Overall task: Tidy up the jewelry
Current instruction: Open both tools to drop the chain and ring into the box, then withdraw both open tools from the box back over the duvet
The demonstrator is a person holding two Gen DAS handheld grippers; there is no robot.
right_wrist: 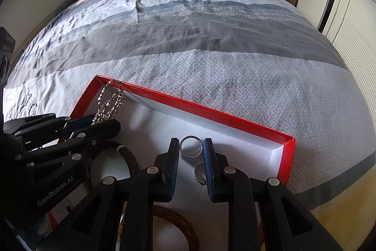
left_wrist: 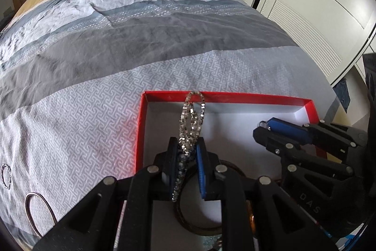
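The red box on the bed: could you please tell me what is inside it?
Inside the red box: a silver ring, a smaller ring and brown bangles. The tongs cover the near part, so anything there is hidden.

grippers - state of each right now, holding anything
left gripper: shut on the rhinestone chain.
right gripper: shut on a silver ring.

My left gripper [left_wrist: 187,145] tilts steeply down, jaws nearly together, pinching a sparkly bracelet [left_wrist: 191,119] near the box's [left_wrist: 235,97] far left corner. My right gripper [right_wrist: 191,146] points down likewise, its pads clasping a silver ring [right_wrist: 190,150].
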